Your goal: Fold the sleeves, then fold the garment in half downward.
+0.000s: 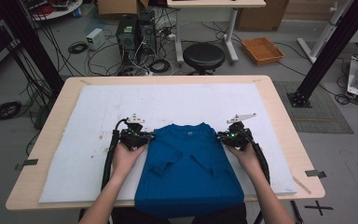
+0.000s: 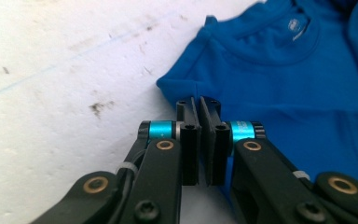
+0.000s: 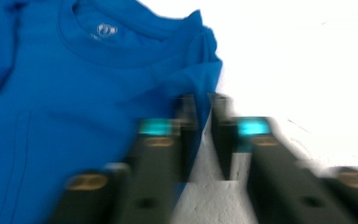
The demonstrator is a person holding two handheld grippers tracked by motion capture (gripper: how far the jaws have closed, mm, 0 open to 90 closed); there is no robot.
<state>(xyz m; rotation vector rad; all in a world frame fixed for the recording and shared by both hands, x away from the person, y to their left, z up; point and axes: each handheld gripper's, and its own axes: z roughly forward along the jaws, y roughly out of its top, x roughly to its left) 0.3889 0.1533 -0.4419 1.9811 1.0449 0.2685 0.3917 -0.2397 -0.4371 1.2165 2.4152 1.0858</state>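
A blue T-shirt [image 1: 189,168] lay on the white mat [image 1: 88,121] covering the counter [image 1: 279,107], both sleeves folded inward and its hem hanging over the near edge. The left claw [image 1: 145,136] was clenched on the fabric at the left shoulder fold, its jaws nearly together on the cloth in the left gripper view. The right claw [image 1: 223,136] sat at the right shoulder edge; its view was blurred, with a gap between the jaws and fabric at that gap, so its grip looked incomplete. To fold well, both pinches should catch every layer at matching points, and the 2 hands should then lift evenly to keep the fold square.
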